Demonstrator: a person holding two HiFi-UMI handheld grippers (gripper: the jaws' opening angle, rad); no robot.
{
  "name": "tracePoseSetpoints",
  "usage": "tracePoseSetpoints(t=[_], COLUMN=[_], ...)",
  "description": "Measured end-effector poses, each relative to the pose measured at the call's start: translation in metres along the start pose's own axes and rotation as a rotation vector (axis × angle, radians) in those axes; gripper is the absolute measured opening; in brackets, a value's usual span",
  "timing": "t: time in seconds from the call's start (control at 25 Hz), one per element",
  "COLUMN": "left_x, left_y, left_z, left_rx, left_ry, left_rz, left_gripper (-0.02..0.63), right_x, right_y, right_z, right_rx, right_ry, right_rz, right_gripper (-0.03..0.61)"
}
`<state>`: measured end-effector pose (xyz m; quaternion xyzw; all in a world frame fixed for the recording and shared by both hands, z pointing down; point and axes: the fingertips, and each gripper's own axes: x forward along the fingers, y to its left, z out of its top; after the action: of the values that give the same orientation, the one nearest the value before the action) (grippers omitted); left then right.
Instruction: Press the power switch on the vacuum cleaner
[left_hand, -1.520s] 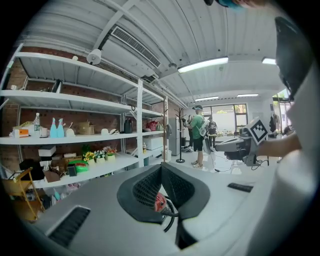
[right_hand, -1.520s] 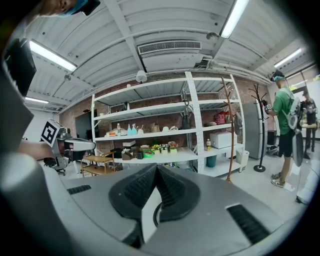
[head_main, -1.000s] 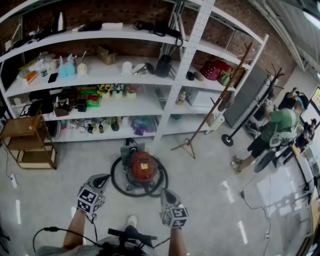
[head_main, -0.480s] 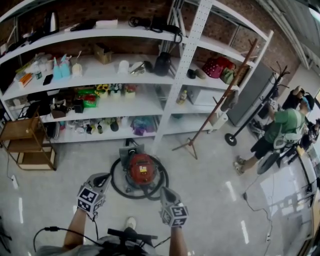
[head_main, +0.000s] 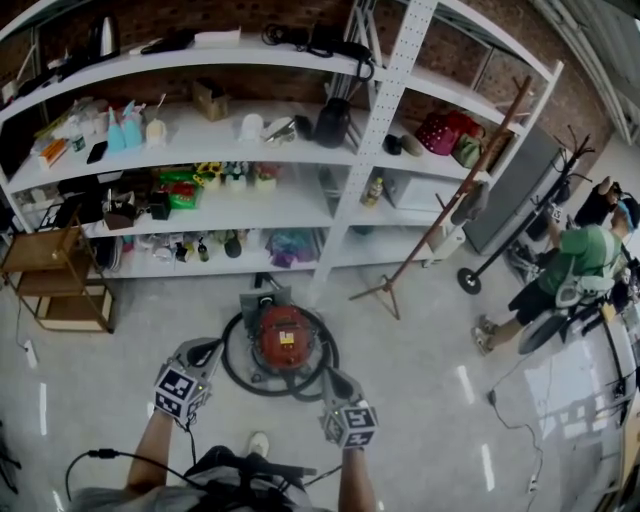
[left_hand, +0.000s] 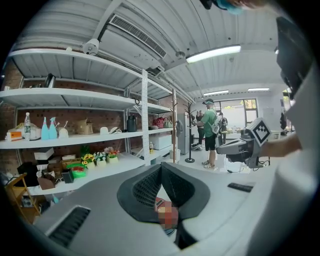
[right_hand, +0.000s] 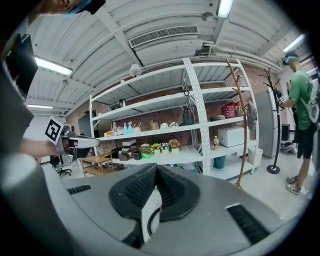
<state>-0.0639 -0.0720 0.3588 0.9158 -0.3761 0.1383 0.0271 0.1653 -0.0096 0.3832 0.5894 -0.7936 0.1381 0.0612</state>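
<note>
Red vacuum cleaner (head_main: 285, 336) just ahead of left tongs (head_main: 198, 352) and right tongs (head_main: 332, 379), both tip-to-tip, empty

One red vacuum cleaner (head_main: 284, 338) sits on the floor. There are two grippers, the left gripper (head_main: 205, 351) and the right gripper (head_main: 331, 379). Also one white shelf unit (head_main: 395, 110), two blue spray bottles (head_main: 128, 130), one wooden rack (head_main: 50, 280) and one person in green (head_main: 580, 262).
</note>
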Motion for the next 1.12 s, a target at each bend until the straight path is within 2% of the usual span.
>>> tracePoseSetpoints(t=[0.36, 0.72, 1.12], left_x=[0.023, 0.041, 0.061], left_y=[0.000, 0.013, 0.025], left_z=[0.007, 0.005, -0.013], left_rx=[0.009, 0.004, -0.012], left_ry=[0.003, 0.024, 0.053], left_rz=[-0.024, -0.047, -0.065], left_gripper=[-0.008, -0.008, -0.008], right_x=[0.015, 0.041, 0.063], right_y=[-0.014, -0.005, -0.006], right_z=[0.003, -0.001, -0.021], right_rx=[-0.002, 0.014, 0.034], right_ry=[0.012, 0.055, 0.115], right_rz=[0.002, 0.015, 0.011], right_gripper=[0.011, 0.012, 0.011])
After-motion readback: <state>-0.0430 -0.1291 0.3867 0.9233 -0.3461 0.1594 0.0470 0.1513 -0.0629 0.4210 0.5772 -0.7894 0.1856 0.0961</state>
